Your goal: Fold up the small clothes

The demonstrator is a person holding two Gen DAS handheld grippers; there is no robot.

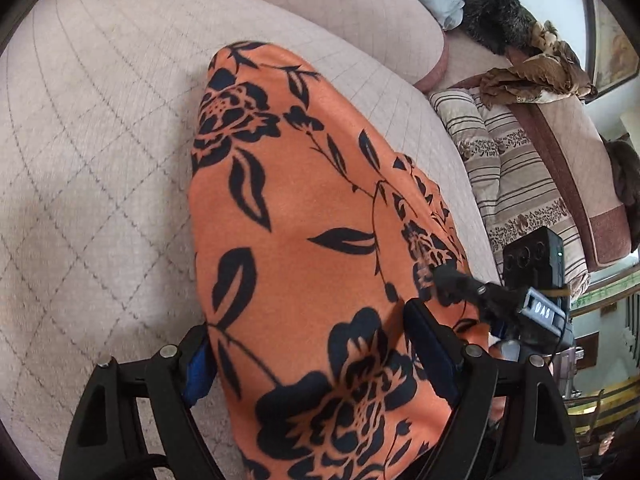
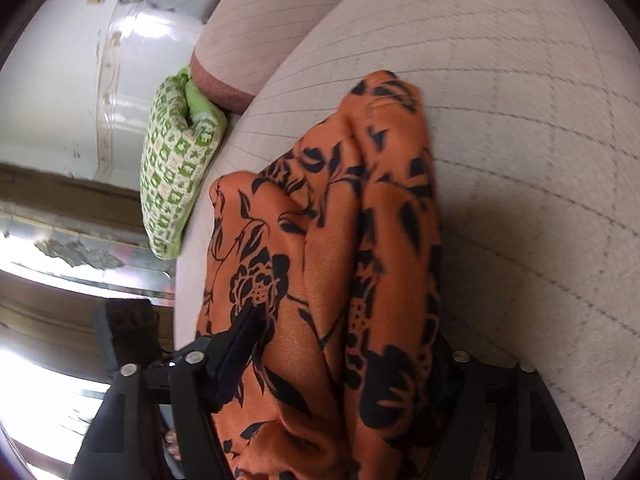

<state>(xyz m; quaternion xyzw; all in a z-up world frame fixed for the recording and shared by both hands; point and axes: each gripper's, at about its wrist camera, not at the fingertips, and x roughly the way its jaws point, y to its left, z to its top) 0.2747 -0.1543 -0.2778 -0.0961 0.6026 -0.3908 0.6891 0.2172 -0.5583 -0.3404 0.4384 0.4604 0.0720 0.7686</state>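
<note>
An orange garment with black flowers [image 1: 312,200] lies lengthwise on a quilted beige sofa seat [image 1: 100,160]. My left gripper [image 1: 312,348] stands open astride its near end. The blue-padded left finger sits beside the cloth's edge and the right finger rests on top of the cloth. One of the right gripper's fingers [image 1: 452,278] touches the garment's right edge. In the right wrist view the garment [image 2: 328,240] is bunched in raised folds on the seat [image 2: 520,160]. My right gripper [image 2: 346,332] is open around that bunch, with its right finger mostly hidden by cloth.
A striped pillow [image 1: 500,168] and a crumpled brown cloth [image 1: 532,72] lie to the right of the seat. Behind are back cushions [image 1: 340,8] with a dark furry thing [image 1: 496,16]. A green patterned pillow [image 2: 180,160] sits at the seat's far end by a wall.
</note>
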